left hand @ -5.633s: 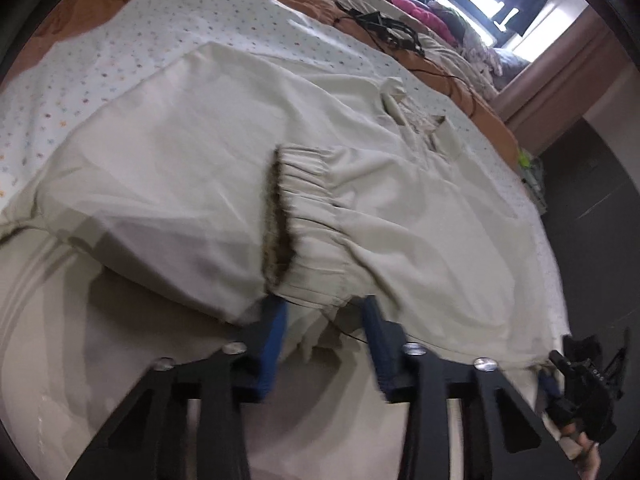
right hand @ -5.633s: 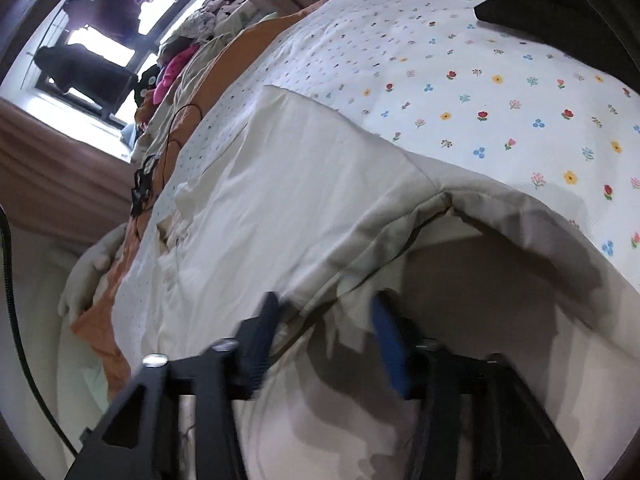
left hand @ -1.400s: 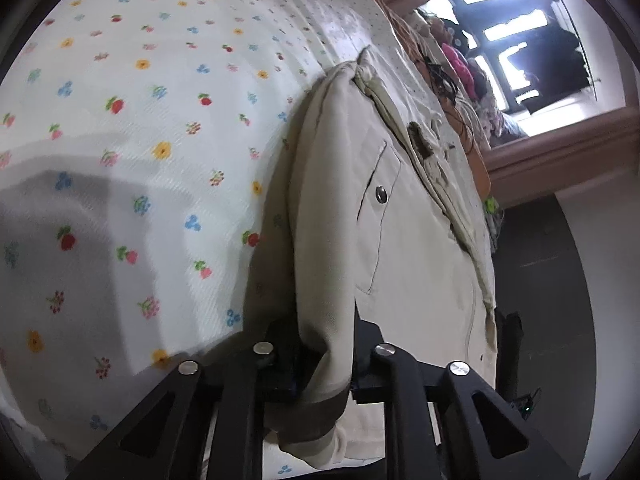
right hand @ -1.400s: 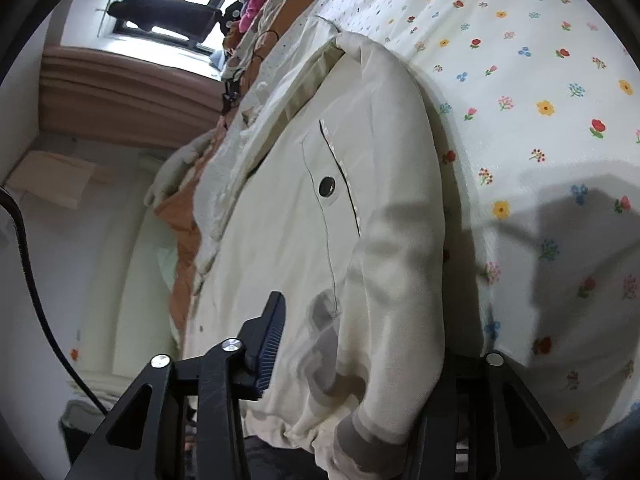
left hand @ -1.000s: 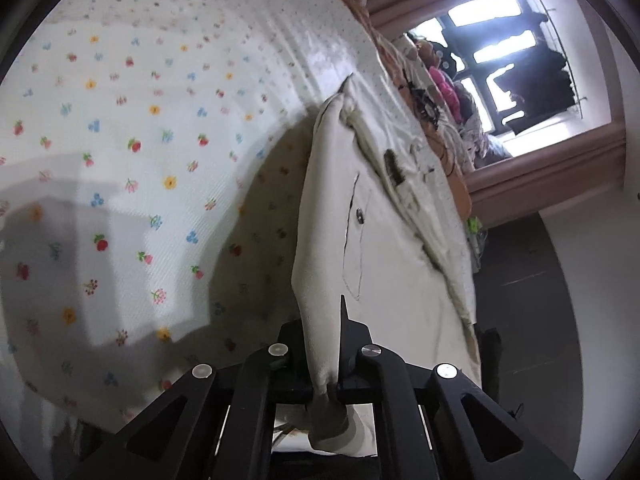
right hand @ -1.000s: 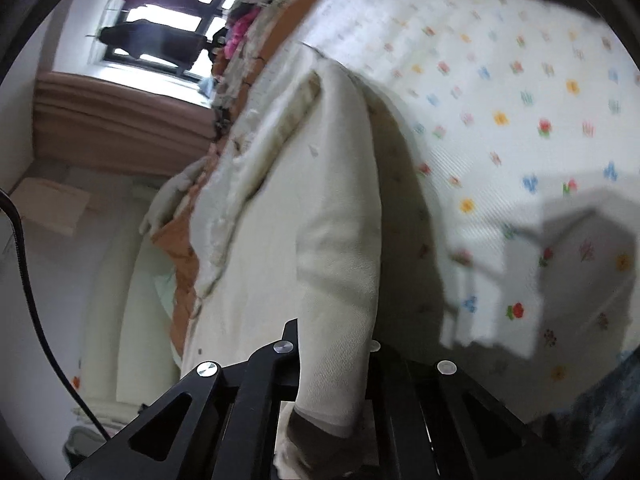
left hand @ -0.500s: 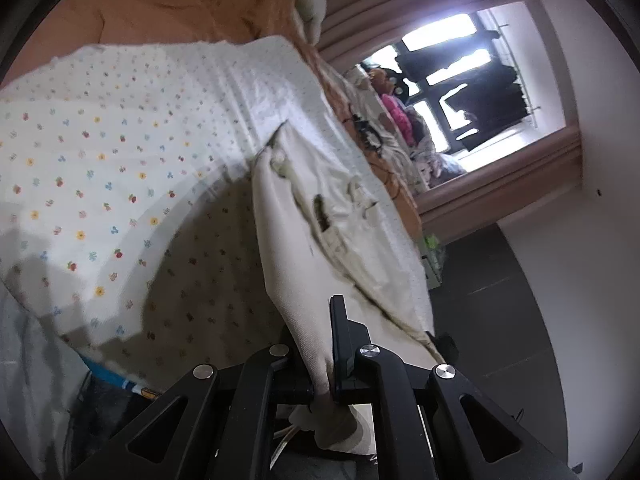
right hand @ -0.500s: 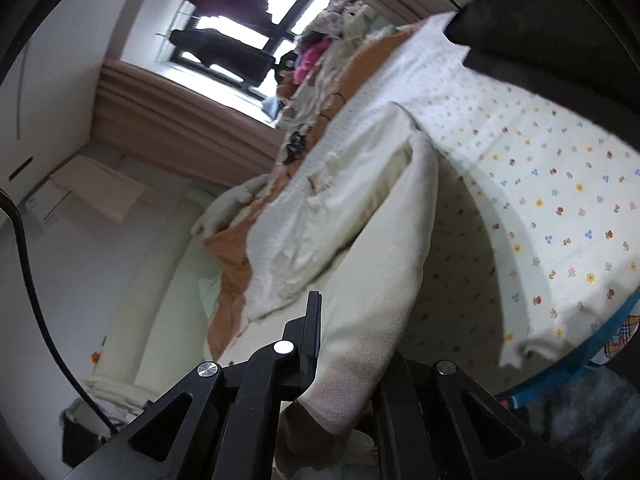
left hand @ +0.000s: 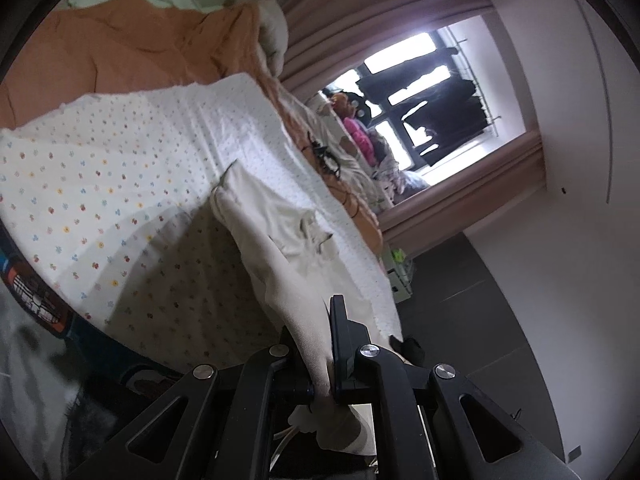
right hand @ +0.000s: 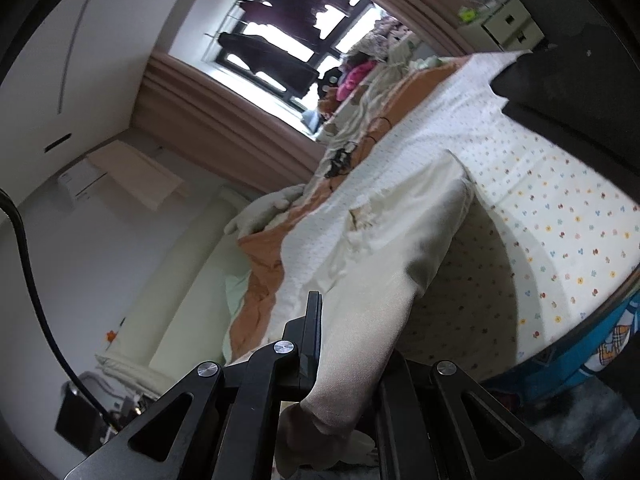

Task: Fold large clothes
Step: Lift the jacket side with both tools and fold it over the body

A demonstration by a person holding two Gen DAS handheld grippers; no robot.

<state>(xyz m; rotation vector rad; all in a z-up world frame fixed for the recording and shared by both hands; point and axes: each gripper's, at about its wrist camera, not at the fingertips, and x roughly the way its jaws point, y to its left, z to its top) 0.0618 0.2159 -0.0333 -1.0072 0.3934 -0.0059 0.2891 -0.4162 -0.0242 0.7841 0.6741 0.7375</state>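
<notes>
No brand, label or writing can be read in either view. In the left wrist view, the floral sheet [left hand: 120, 168], white cotton dotted with small coloured flowers, covers the bed at left, with an orange blanket [left hand: 140, 40] bunched beyond it. The cream jacket [left hand: 280, 248], a matte woven cloth with soft folds, rises from the sheet in a taut band to the left gripper [left hand: 320, 360], whose black jaws are clenched on its edge. A bright window [left hand: 420, 100] with dark clothes hanging outside sits at right above a dark tiled floor. In the right wrist view, the jacket likewise stretches up to the right gripper [right hand: 344, 344], pinched tight on the fabric. Half a second ago both grippers sat lower and nearer the bed; now more of the room shows and the jacket hangs longer off the sheet.
</notes>
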